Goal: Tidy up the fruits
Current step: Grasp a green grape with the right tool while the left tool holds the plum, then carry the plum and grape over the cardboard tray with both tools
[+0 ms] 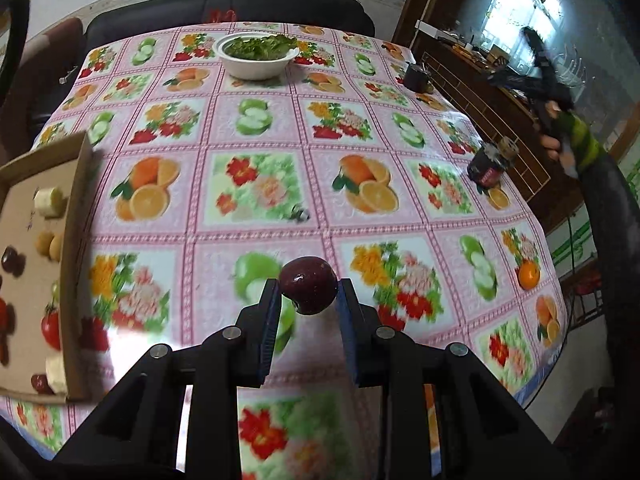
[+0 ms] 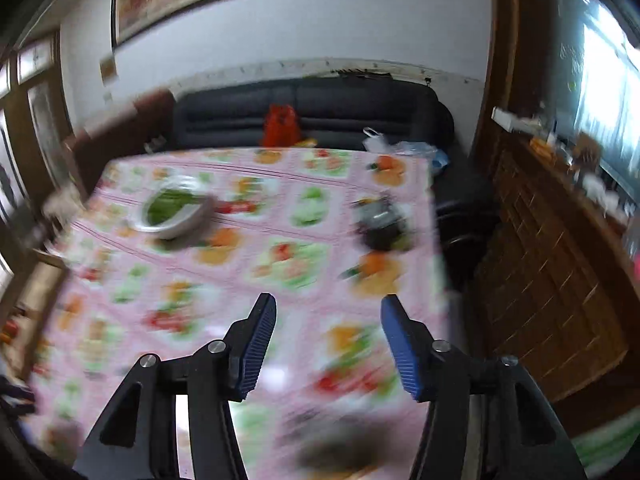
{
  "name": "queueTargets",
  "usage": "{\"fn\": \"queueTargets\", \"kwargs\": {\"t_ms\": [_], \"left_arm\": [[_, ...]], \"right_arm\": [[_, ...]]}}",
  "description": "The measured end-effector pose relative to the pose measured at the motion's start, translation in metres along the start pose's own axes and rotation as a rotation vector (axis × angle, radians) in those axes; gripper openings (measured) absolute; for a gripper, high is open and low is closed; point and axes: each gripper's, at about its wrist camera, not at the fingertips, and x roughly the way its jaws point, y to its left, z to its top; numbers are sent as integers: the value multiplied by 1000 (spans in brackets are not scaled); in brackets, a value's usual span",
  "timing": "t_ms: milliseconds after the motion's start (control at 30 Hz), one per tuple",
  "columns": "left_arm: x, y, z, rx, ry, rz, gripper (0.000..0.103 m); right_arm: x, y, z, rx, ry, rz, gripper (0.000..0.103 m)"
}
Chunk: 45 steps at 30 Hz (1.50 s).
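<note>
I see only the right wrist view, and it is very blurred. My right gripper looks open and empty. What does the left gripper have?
Observer: The left gripper is shut on a dark red plum, held above the tablecloth.
Operator: Where should this fruit go? I see no container for fruits.
Observer: A cardboard box lies at the left edge of the left wrist view, with fruit pieces already in it.
Operator: Which fruits are inside?
Observer: Among them are a pale banana piece and a dark fruit; the others are too blurred to name.
Operator: Is my right gripper in that view?
Observer: Yes, a hand holds it far right, off the table.
</note>
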Motion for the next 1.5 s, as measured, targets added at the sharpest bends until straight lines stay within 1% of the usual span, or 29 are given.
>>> {"fn": "queueTargets", "kwargs": {"t_ms": [33,100,167,233,267,400,467,500,533,567,600,667,767,833,900,1000,1100,1133,1200,1267,1300,1333,1400,1433,1500], "left_arm": [[4,-3,5,-6,6,0,25],[10,-9,14,-12,18,6,25],[16,-12,19,-10,29,21,25],[26,-12,25,-19,51,34,25],[30,-12,27,-24,60,40,25],[47,-11,34,-48,93,57,25],[53,-11,36,-55,106,62,25],[55,-12,36,-56,110,63,25],[57,-11,36,-60,117,63,25],[59,-11,35,-63,123,62,25],[62,-11,35,-66,130,61,25],[65,-11,35,-66,138,59,25],[64,-14,34,-54,140,51,25],[60,-14,34,-50,129,47,25],[56,-11,34,-49,112,48,25],[50,-6,32,-53,101,50,25],[45,-3,28,-52,94,56,25],[42,-1,26,-53,89,59,25],[36,2,23,-56,75,70,25],[30,7,19,-62,67,82,25],[26,10,17,-68,61,87,25],[22,13,16,-75,56,92,25],[13,19,12,-80,39,119,25],[10,22,11,-80,31,129,25],[2,29,7,-78,25,143,26]], "right_arm": [[28,-16,8,-25,44,13,56],[63,-30,13,-59,88,14,52],[99,-47,19,-65,91,22,50],[123,-55,20,-79,106,29,49],[137,-59,23,-106,122,37,48],[174,-67,31,-182,143,8,42],[188,-71,34,-200,158,-1,40],[196,-74,34,-214,173,-3,37],[203,-75,35,-224,184,13,37],[208,-76,35,-226,190,36,34],[213,-75,35,-231,200,47,30],[214,-77,36,-229,178,63,25],[213,-83,34,-181,163,83,24],[205,-80,29,-165,156,88,24],[186,-72,20,-162,132,80,24],[136,-56,0,-175,97,62,24],[89,-38,-7,-164,76,53,24],[63,-26,-10,-155,69,49,24],[30,-8,-13,-122,53,71,24],[-8,20,-18,-63,39,133,24],[-21,31,-20,-42,33,166,24],[-39,51,-27,-8,20,237,24],[-59,87,-38,16,9,348,24],[-65,100,-44,18,7,378,24],[-75,147,-60,23,12,473,24]]}}
